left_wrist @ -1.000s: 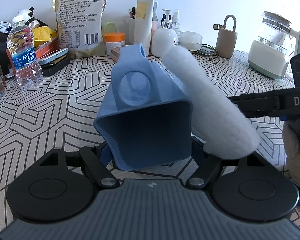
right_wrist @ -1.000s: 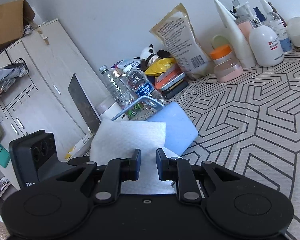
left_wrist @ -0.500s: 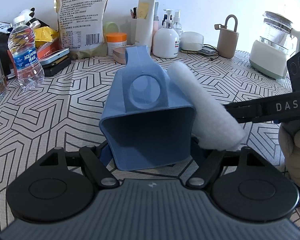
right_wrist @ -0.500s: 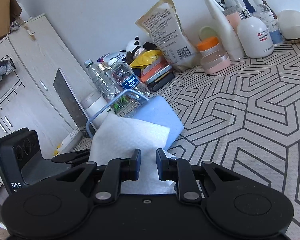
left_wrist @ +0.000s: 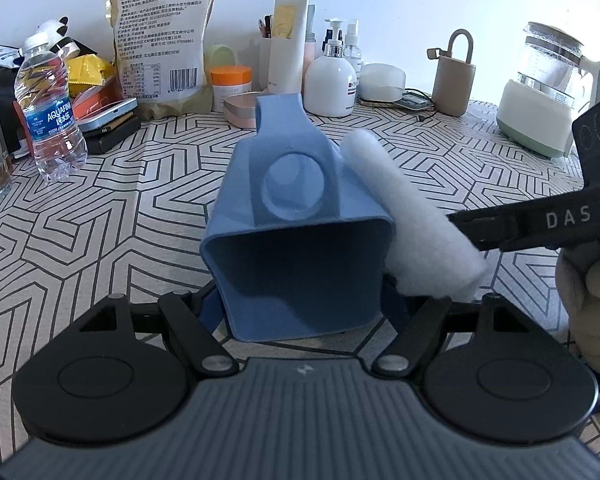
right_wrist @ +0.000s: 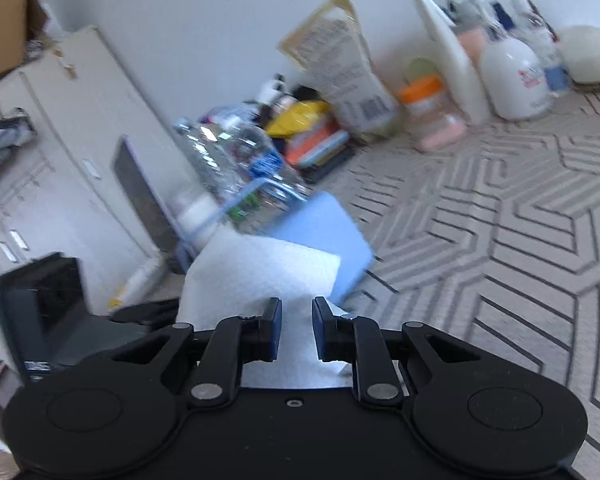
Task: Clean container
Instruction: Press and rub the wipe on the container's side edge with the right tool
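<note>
white cloth [left_wrist: 412, 216] against blue container [left_wrist: 300, 248] rim

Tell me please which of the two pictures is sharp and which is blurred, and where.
Left wrist view: sharp throughout; the print on the water bottle and the blue container edges are crisp, though the fisheye bends the table. Right wrist view: motion-blurred background, with smeared bottles and tablecloth lines; only the right gripper, closed on the white cloth, stays crisp.
</note>
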`<control>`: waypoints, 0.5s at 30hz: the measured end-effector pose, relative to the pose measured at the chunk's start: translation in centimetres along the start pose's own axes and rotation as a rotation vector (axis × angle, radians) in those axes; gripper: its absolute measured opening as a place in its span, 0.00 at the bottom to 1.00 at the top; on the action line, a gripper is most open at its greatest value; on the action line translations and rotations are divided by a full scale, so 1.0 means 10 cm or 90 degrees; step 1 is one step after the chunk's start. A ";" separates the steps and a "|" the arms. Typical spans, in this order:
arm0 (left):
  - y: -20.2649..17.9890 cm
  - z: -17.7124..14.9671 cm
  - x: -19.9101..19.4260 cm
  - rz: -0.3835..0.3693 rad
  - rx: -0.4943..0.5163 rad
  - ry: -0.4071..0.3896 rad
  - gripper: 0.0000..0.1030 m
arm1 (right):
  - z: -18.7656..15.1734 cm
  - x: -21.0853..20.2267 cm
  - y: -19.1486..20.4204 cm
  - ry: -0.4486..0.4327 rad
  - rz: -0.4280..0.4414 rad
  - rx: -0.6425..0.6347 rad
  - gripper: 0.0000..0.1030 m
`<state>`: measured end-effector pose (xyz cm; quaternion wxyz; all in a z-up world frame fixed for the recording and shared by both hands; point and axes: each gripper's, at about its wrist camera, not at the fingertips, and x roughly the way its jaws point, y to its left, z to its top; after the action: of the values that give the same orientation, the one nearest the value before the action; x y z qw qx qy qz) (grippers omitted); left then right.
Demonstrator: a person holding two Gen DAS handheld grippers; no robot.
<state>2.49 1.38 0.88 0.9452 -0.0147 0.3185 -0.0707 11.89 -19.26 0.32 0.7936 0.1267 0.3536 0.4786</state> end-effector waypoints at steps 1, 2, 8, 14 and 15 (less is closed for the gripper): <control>0.00 0.00 0.00 0.000 0.000 0.000 0.73 | 0.00 0.01 0.00 0.003 -0.006 0.002 0.22; 0.00 0.00 0.00 0.000 0.000 0.000 0.73 | 0.00 0.01 -0.01 0.004 -0.007 0.001 0.22; 0.03 0.01 0.00 -0.003 -0.008 0.002 0.73 | -0.02 -0.02 0.02 -0.004 0.005 -0.016 0.22; 0.02 0.00 0.00 -0.002 -0.006 0.001 0.73 | -0.01 -0.06 0.06 -0.016 0.045 -0.020 0.22; 0.02 0.00 0.00 -0.001 -0.005 0.001 0.73 | -0.01 -0.05 0.05 -0.012 0.040 -0.015 0.22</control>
<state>2.47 1.56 0.89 0.9448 -0.0188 0.3195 -0.0702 11.30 -19.42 0.71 0.7831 0.1327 0.3362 0.5060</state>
